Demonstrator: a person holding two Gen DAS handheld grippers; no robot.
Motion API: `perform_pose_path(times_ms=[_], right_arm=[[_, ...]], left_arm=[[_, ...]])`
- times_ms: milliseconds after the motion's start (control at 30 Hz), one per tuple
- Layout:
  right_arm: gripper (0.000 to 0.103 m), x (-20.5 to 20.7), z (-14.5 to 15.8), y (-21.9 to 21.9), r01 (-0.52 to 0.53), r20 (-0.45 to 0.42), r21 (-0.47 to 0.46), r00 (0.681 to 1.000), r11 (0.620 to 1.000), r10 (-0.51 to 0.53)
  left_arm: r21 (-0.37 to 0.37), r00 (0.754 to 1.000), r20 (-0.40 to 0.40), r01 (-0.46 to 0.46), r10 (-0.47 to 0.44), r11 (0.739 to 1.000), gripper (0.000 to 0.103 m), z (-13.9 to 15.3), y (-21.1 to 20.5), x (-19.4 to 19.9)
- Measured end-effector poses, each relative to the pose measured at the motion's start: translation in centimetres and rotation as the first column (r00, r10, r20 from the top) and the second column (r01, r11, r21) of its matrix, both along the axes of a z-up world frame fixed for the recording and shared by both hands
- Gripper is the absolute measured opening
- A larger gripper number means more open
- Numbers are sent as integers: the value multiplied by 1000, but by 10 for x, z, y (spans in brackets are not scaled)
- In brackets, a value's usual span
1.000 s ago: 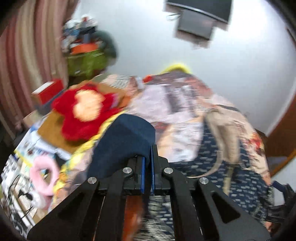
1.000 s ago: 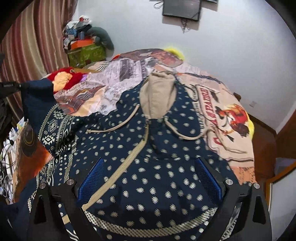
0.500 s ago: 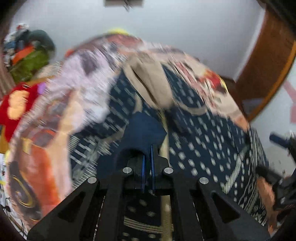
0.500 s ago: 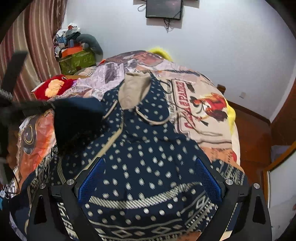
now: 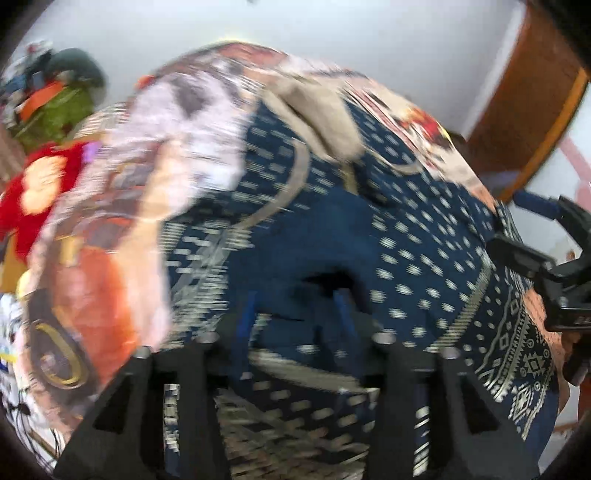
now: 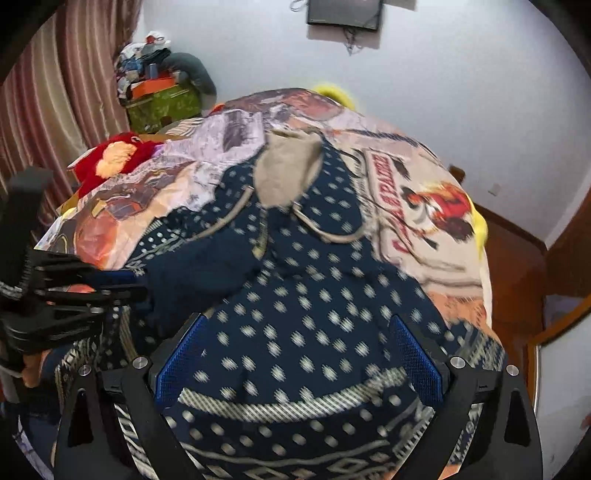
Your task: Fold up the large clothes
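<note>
Since the earlier frame, the left gripper (image 5: 297, 306) has carried the plain navy sleeve (image 5: 314, 236) from the left edge of the bed across onto the front of the hooded jacket (image 6: 306, 317), and its jaws, then pressed shut on the cloth, are now opening. The sleeve end lies between the blue pads; whether they still press on it cannot be told through the motion blur. The right gripper (image 6: 299, 362) stands with its jaws spread wide, nothing clamped, above the near hem of the jacket. The jacket, navy with pale dots and a patterned hem band, lies front up on the printed bedspread (image 6: 424, 206), its beige hood (image 6: 286, 171) at the far end. A red plush toy (image 6: 110, 158) lies far left by the striped curtain (image 6: 55, 110). A dark screen (image 6: 345, 13) hangs on the far wall.
</note>
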State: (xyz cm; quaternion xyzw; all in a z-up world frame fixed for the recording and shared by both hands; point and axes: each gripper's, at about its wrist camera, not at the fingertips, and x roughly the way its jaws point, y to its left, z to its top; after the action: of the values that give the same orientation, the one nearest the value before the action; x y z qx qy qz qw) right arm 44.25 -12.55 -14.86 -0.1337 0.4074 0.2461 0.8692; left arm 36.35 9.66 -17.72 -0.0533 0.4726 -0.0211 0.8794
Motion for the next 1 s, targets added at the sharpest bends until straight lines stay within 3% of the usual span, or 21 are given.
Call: perform_pose_path(times_ms=[167, 367, 667, 833, 967, 1000], right_arm=[[98, -4, 1, 60, -100, 4, -21, 995, 995, 100], [98, -15, -21, 137, -251, -15, -104, 968, 962, 250], [94, -10, -102, 225, -386, -188, -256, 919, 886, 346], [77, 1, -131, 235, -384, -245, -302, 916, 873, 318], [71, 1, -135, 235, -393, -220, -302, 915, 868, 338], [65, 0, -135, 234, -394, -209, -306, 916, 867, 343]], left_arm=[[79, 992, 20, -128, 127, 989, 55, 3, 65, -24], [83, 975, -68, -205, 211, 975, 55, -37, 116, -45], [132, 982, -139, -109, 128, 985, 55, -89, 110, -51], [111, 980, -165, -91, 108, 990, 55, -108, 109, -36], [73, 979, -178, -83, 95, 994, 55, -119, 109, -21], [71, 979, -180, -81, 92, 994, 55, -122, 108, -18]])
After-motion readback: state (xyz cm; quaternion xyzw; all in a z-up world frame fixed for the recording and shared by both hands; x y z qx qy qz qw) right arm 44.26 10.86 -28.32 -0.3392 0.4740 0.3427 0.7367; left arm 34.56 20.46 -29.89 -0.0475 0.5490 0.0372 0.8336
